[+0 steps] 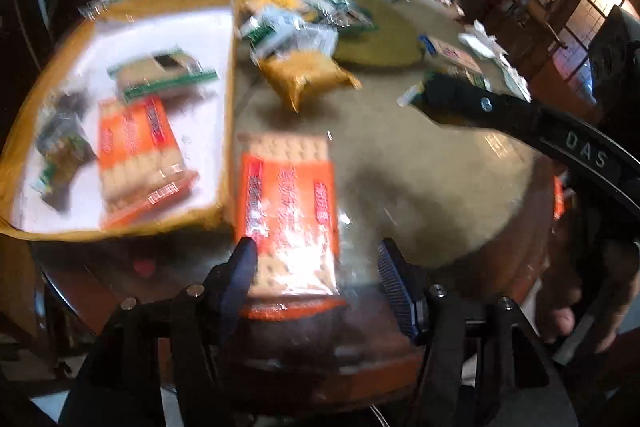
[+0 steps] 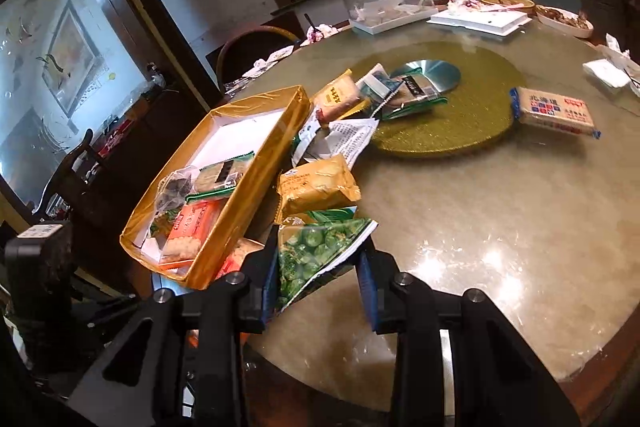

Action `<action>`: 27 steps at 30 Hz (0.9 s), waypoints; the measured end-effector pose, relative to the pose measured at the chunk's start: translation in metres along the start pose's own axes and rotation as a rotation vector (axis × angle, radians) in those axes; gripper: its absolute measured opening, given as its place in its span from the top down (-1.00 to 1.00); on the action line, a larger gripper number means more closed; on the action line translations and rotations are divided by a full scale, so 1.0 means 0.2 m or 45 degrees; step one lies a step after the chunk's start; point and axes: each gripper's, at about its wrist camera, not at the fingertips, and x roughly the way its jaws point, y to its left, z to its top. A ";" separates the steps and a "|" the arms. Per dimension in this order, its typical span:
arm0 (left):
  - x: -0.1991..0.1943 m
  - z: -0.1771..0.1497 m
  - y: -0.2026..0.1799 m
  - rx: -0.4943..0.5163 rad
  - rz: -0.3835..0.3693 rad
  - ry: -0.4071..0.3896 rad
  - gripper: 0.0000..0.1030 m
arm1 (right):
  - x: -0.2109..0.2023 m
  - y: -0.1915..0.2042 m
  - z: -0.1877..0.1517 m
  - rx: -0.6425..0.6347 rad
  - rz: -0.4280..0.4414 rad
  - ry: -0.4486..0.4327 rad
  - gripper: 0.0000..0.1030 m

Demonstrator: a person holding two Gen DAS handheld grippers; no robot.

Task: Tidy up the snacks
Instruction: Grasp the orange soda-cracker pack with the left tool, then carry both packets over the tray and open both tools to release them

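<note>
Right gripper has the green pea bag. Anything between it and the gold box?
Only the near wall of the gold box to lift over. The green pea bag sits in the right gripper just beside it; a yellow packet lies further back, off that line.

Black tongs (image 2: 318,291) with ribbed blue pads (image 2: 366,287) (silver screws on the linkages).

The round table (image 2: 500,211) lies bare and open on its near right side. To the left, the gold box (image 2: 256,183) walls off that edge, with a heap of snack packets (image 2: 344,131) crowded just beside it. The green mat (image 2: 472,107) holds the middle; trays (image 2: 476,19) and dishes line the far rim.
</note>
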 end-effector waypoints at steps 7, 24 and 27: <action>0.09 0.06 -0.01 -0.045 0.000 0.023 -0.13 | -0.04 -0.05 -0.03 0.030 0.006 -0.027 0.30; 0.23 0.15 -0.15 0.004 0.141 -0.006 -0.05 | -0.10 -0.16 -0.06 0.085 -0.015 -0.047 0.30; 0.18 0.14 -0.12 -0.049 -0.049 0.008 -0.05 | -0.10 -0.15 -0.07 0.082 -0.004 -0.051 0.30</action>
